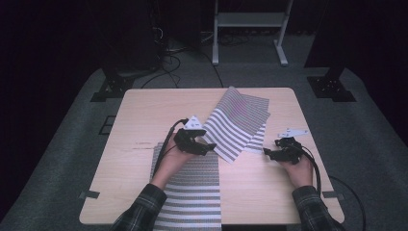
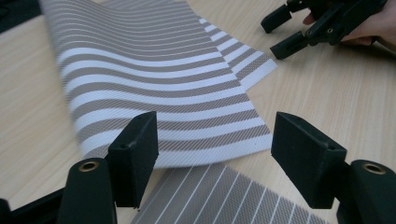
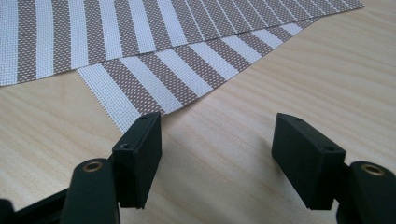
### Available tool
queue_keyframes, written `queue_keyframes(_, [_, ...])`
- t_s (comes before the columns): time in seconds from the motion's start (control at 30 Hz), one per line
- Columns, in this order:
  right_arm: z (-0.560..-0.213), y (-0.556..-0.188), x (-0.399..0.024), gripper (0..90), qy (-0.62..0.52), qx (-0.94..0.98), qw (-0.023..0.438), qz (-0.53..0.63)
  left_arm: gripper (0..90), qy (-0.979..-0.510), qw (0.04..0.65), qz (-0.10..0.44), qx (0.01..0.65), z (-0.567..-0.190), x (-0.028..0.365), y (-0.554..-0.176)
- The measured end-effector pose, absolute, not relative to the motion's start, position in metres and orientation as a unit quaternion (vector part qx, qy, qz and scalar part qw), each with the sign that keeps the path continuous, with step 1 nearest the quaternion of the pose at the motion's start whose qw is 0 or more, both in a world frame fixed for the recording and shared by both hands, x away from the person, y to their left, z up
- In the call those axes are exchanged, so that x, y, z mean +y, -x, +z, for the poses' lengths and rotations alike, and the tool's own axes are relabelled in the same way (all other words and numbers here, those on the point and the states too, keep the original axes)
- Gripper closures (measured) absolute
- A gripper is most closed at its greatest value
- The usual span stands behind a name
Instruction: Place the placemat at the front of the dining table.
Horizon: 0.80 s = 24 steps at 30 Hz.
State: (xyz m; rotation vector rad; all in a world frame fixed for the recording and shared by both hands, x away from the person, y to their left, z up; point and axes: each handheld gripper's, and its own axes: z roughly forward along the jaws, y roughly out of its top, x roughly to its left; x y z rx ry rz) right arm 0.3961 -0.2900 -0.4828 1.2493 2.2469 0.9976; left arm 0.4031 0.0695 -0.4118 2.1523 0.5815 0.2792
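Observation:
Two broad-striped grey and white mats lie on the wooden table (image 1: 144,110). The top mat (image 1: 235,120) (image 2: 154,84) overlaps the lower mat (image 1: 257,139) (image 2: 243,60), and its near side curls up off the table. A fine-striped mat (image 1: 192,187) (image 2: 219,196) lies at the table's near edge under the left forearm. My left gripper (image 1: 201,146) (image 2: 215,140) is open at the top mat's near corner, its pads clear of the cloth. My right gripper (image 1: 269,153) (image 3: 217,140) (image 2: 280,32) is open just short of the lower mat's corner (image 3: 140,79), with bare wood between its jaws.
Behind the table stand a white frame (image 1: 248,21) and two black stand bases (image 1: 113,86) (image 1: 332,86). Cables (image 1: 168,62) lie on the grey floor. Bare wood shows on the table's left part and at its right edge.

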Motion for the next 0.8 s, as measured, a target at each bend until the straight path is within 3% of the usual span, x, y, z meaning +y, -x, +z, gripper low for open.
queue_keyframes(0.3, [-0.482, -0.396, -0.29, 32.1, -0.444, 0.801, 0.189, 0.354, 31.4, -0.889, 0.391, 0.1, 0.218, -0.448, 0.025, -0.414])
queue_keyframes(0.67, [-0.482, -0.396, -0.29, 32.2, -0.444, 0.801, 0.189, 0.354, 30.1, -0.905, 0.358, 0.093, 0.212, -0.473, 0.015, -0.417])
queue_keyframes(0.8, [-0.482, -0.396, -0.29, 32.2, -0.445, 0.801, 0.19, 0.354, 38.4, -0.907, 0.356, 0.09, 0.209, -0.471, 0.013, -0.416])
